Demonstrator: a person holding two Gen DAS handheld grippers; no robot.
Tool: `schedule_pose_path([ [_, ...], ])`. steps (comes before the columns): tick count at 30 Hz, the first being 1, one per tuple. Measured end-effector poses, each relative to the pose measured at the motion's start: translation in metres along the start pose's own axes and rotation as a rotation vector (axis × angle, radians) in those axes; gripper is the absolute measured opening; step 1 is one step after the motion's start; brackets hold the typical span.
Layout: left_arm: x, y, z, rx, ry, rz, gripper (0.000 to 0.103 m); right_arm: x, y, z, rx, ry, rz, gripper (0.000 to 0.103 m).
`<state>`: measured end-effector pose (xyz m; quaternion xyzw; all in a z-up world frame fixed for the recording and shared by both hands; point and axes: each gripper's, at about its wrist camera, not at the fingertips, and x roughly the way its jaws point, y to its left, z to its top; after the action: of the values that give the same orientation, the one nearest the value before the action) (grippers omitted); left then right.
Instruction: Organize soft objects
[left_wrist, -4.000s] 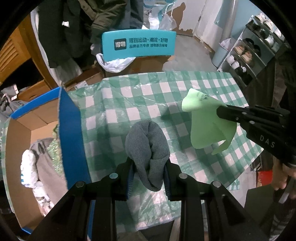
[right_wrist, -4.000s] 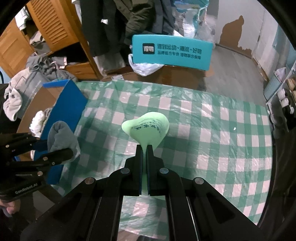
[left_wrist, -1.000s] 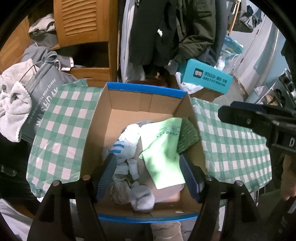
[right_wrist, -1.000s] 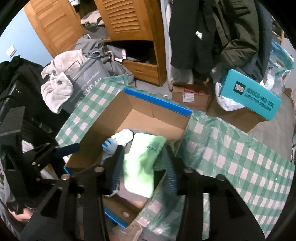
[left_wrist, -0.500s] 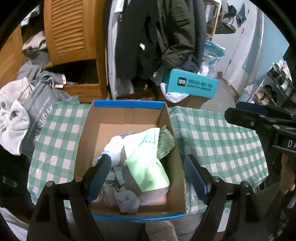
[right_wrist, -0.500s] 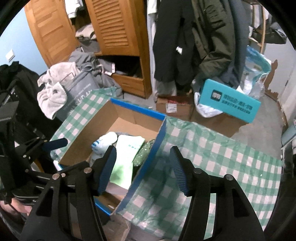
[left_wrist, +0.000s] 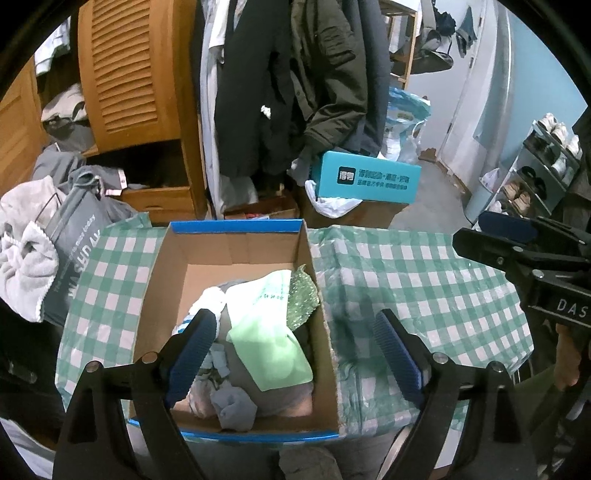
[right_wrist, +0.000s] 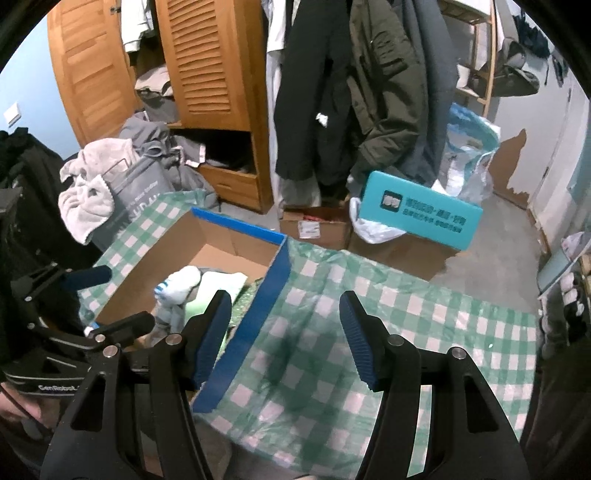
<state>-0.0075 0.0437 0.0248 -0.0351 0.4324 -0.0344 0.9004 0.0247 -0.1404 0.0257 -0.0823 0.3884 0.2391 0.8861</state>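
left gripper (left_wrist: 295, 328) jaws opening wide over the cardboard box (left_wrist: 236, 245), nothing held, green cloth (left_wrist: 269, 343) and socks inside, right gripper (right_wrist: 284, 325) jaws apart, empty, above the checkered table (right_wrist: 424, 325)

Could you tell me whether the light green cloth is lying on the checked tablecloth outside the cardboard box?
No, the light green cloth lies inside the cardboard box, on top of the other soft items.

Left hand-held gripper (left_wrist: 295, 347) opening, empty.
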Motion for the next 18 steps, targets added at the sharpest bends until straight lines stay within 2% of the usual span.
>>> schedule_pose_path([
  [6, 0.003, -0.012, 0.000, 0.011, -0.005, -0.014, 0.092, -0.002, -0.010, -0.008, -0.005, -0.010, -0.027, 0.060],
  [18, 0.008, -0.017, 0.002, 0.022, -0.012, 0.025, 0.093, 0.005, -0.027, -0.020, 0.023, 0.028, -0.029, 0.060],
])
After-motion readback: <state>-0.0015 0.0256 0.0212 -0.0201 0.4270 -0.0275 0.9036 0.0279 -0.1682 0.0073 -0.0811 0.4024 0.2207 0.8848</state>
